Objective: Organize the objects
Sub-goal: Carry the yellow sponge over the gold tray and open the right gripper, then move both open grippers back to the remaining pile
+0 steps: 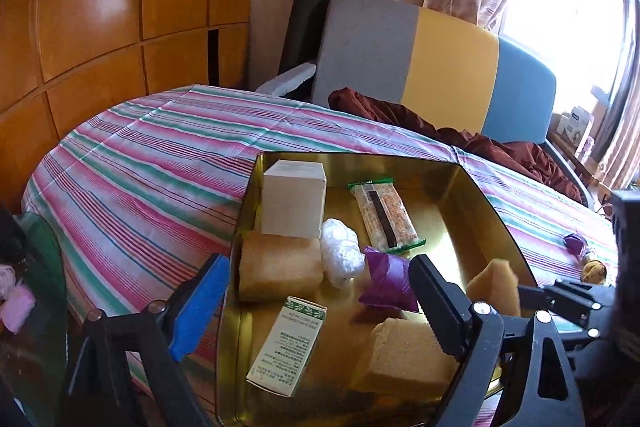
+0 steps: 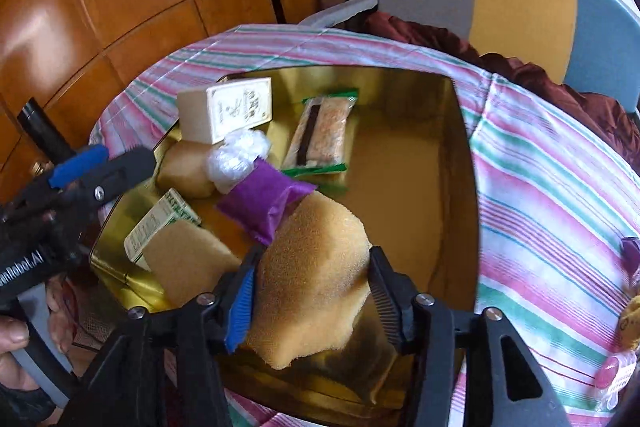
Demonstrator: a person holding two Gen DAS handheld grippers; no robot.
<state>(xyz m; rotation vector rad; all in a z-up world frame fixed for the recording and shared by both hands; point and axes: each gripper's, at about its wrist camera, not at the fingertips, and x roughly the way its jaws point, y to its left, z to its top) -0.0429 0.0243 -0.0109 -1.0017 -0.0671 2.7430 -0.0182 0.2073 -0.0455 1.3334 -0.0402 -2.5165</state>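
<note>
A gold metal tray [image 1: 452,195] [image 2: 416,155] sits on the striped tablecloth. It holds a white box [image 1: 294,205], a snack bar [image 1: 384,217], a clear plastic wad [image 1: 340,253], a purple packet [image 1: 388,281], a green-printed carton [image 1: 288,345] and two tan sponges [image 1: 280,271] [image 1: 404,355]. My right gripper [image 2: 312,287] is shut on a third tan sponge [image 2: 316,267] and holds it above the tray's near part. My left gripper [image 1: 316,303] is open and empty over the tray's near left side.
A chair [image 1: 420,55] with grey, yellow and blue back stands behind the table, with dark red cloth [image 1: 480,143] on it. Small wrapped sweets [image 1: 584,255] lie on the cloth right of the tray. Wooden panels [image 1: 100,7] are at left.
</note>
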